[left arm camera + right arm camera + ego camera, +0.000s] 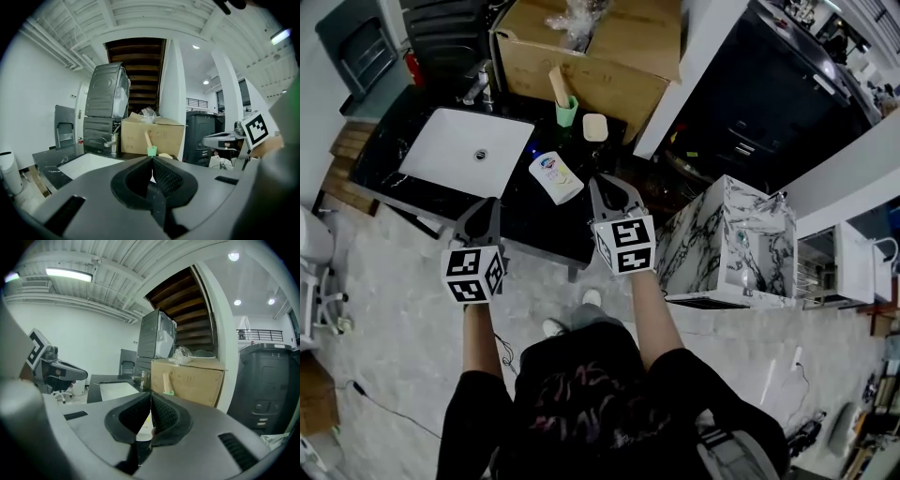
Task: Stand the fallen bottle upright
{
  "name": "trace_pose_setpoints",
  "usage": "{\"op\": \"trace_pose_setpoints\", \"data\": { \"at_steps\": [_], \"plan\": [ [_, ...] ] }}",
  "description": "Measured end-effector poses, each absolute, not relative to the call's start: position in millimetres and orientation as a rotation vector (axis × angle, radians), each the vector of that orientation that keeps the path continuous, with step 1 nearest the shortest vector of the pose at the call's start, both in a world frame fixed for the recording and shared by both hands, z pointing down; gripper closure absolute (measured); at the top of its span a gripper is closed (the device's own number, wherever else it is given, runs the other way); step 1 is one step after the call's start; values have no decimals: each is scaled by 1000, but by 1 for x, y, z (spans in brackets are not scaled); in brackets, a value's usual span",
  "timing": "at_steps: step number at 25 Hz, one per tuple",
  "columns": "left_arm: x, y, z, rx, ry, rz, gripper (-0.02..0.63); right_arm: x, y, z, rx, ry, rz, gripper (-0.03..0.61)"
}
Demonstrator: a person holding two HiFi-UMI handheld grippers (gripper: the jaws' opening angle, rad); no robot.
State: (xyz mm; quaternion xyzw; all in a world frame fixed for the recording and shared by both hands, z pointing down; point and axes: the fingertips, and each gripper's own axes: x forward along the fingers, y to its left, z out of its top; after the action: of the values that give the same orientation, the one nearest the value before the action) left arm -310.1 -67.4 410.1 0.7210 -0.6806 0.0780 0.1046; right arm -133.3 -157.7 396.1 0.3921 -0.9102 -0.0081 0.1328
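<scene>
The bottle [556, 178] lies on its side on the dark surface [534, 228], just right of the white sink [441, 150]. Its long axis runs diagonally, with a blue end toward the back. Nothing props it or crowds it, so it looks free to be taken round the body and tipped up where it lies.

The right gripper [602, 184] is the nearer one, its tip just beside the bottle's lower end but apart from it. In the right gripper view its jaws are pressed together with nothing between them, and a pale sliver of the bottle [143, 423] shows below and beyond the tips. Clenched like this, it cannot take the bottle; I judge it is being carried in and has to part its jaws before it can grasp.

The left gripper [492, 202] hangs over the front edge of the surface, between sink and bottle and well short of both. It is likewise clenched and empty, as the left gripper view [152, 159] shows. It seems placed to steady or assist rather than lead.

Behind the bottle stand a green cup [567, 112] holding a stick, a beige soap-like piece [594, 127] and a cardboard box [619, 66]. All are far enough back that they should not hinder the lift.
</scene>
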Motion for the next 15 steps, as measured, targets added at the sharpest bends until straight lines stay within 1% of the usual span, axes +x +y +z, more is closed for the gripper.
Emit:
{"op": "trace_pose_setpoints", "data": {
  "at_steps": [15],
  "plan": [
    [-319, -166, 417, 2132, -1999, 305, 597, -145, -252, 404, 1130, -2667, 18, 563]
  ]
}}
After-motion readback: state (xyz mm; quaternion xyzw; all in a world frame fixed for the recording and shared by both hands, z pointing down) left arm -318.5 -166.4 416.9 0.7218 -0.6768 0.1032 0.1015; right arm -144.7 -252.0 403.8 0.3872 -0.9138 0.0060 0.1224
